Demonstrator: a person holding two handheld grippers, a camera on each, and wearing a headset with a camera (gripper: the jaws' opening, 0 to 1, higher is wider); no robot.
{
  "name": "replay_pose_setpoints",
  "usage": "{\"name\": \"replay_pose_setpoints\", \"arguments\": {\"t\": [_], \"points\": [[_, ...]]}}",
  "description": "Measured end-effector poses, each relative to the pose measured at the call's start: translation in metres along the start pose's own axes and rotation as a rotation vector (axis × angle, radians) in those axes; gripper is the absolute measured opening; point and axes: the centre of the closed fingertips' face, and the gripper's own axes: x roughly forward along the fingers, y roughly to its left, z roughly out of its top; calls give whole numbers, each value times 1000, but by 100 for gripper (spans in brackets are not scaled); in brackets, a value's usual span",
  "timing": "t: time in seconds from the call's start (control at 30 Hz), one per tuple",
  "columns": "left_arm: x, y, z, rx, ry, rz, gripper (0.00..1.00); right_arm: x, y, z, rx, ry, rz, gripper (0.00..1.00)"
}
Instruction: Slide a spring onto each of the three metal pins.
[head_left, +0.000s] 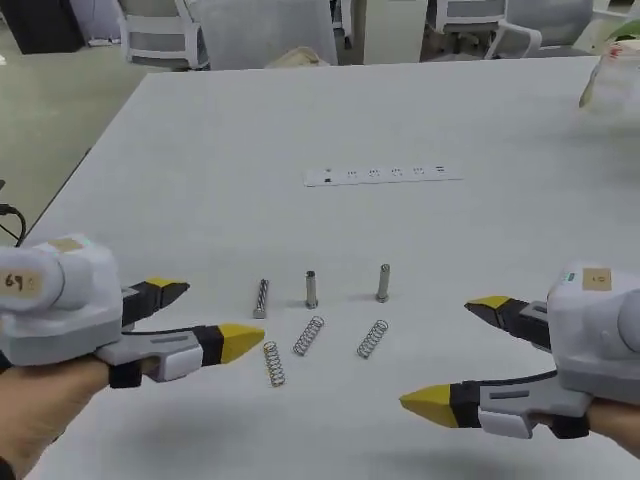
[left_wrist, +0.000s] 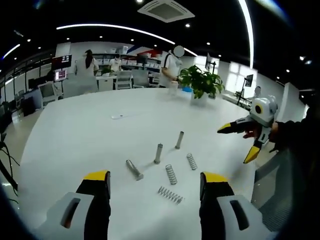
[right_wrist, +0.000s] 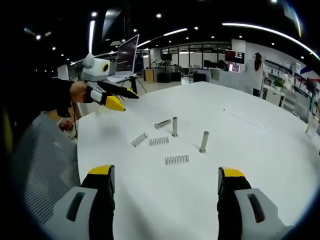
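1. Jaws spread wide and empty, the left gripper (head_left: 222, 313) hovers near left and the right gripper (head_left: 436, 352) near right.
2. Between them lie three springs (head_left: 308, 336). They look like light, squashy wire coils that could roll, best pinched gently mid-coil.
3. Just beyond stand the metal pins (head_left: 311, 289), two upright, with the leftmost pin (head_left: 261, 298) toppled on the white table (head_left: 300, 120).

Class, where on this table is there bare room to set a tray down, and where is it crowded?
Bare: the wide band of table between the power strip and the pins, and all beyond the strip. Crowded: the pins and springs, flanked by the left gripper and right gripper.
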Motion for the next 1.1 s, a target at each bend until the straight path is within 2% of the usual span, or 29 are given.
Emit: {"name": "replay_pose_setpoints", "arguments": {"t": [0.2,0.3,0.4,0.57,0.7,0.87,0.93,1.1], "points": [[25,18,0,-4,35,25,65,-1,-3,0,6,-2,-6,84],[38,31,-5,-30,63,55,63,-1,-3,-1,8,1,-6,84],[48,40,-7,-50,74,79,60,-1,-2,-2,9,4,-5,84],[66,41,-10,-39,102,88,57,1,-2,-6,13,16,-1,84],[78,45,-22,-42,148,97,54,3,1,-9,10,29,7,84],[84,46,-28,-35,169,102,49,2,0,-10,17,29,5,84],[85,50,-29,-20,181,121,44,3,0,-12,19,34,8,83],[91,56,-30,-32,191,140,34,4,3,-14,20,40,16,83]]}}
